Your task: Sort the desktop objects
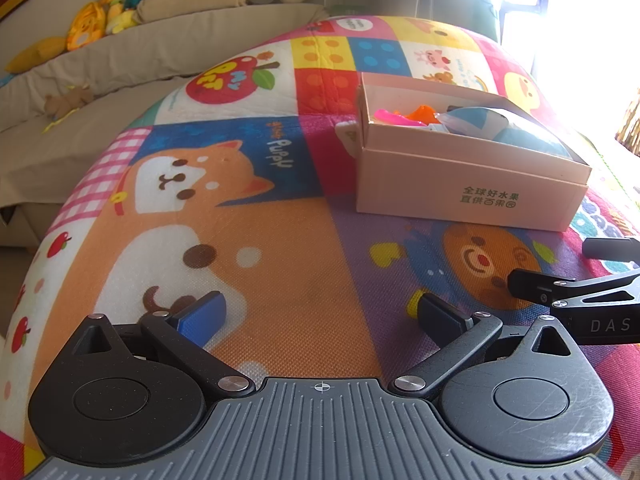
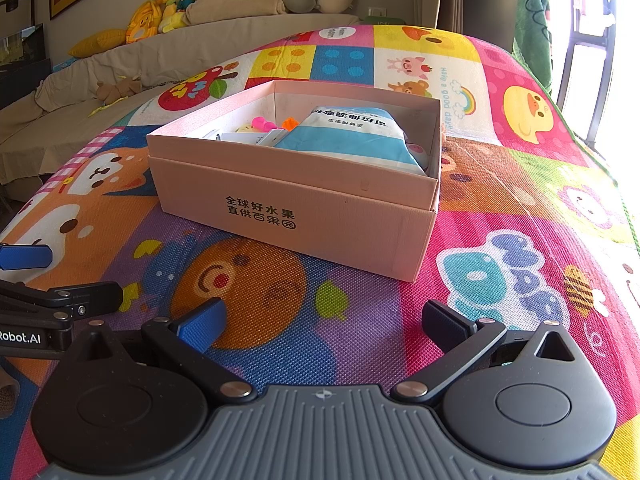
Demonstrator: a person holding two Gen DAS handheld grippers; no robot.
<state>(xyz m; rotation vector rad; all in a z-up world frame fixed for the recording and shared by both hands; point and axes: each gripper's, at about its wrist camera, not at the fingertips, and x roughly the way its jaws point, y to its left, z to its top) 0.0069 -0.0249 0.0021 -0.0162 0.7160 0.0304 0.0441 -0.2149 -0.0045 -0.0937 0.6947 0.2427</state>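
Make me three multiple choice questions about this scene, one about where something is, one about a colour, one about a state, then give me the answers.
1. Where is the blue pack? A. in the box B. on the mat C. in a gripper
2. What colour is the box? A. green B. pink C. black
3. How is the right gripper? A. shut on a toy B. shut, empty C. open, empty

A: the pack lies between the box walls.
B: its cardboard sides are pale pink.
C: its fingers stand wide apart over the mat, with nothing between them.

Box (image 2: 304,200): matt pink cardboard, faintly ribbed. Mat (image 2: 500,208): woven-textured printed cloth or foam, hard to tell. Pack (image 2: 352,136): glossy plastic film. Right gripper (image 2: 324,326): matt black plastic, metal rivets.
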